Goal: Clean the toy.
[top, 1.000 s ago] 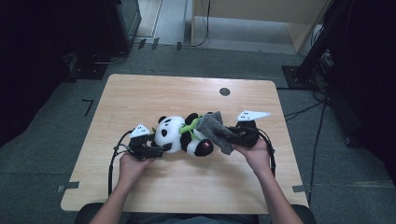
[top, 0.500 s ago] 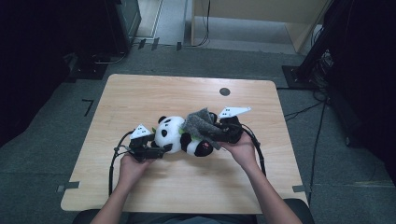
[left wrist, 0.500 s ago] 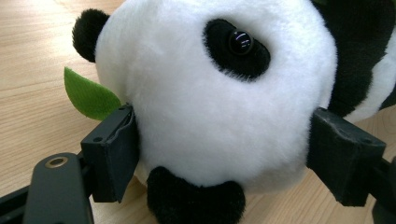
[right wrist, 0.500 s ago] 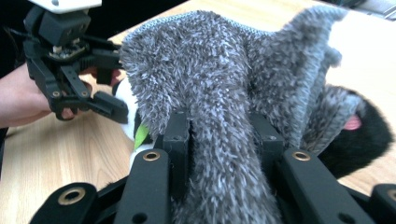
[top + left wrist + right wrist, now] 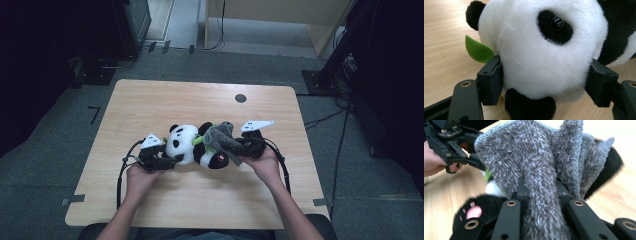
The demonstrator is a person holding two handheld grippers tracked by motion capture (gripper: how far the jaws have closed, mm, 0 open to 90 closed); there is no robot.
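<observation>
Left tool (image 5: 544,82) clamps the panda (image 5: 192,145) by the head, mid-table (image 5: 150,100). Right tool (image 5: 541,195) pinches the grey cloth (image 5: 534,165) draped on the panda. Risk: plush head squirms free, or cloth snags and drags the panda.

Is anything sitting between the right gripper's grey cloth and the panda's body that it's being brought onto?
Nothing visible does. The right gripper is shut on the grey cloth, which already drapes against the panda. The left gripper clamps the panda's head from the other side, clear of the cloth.
</observation>
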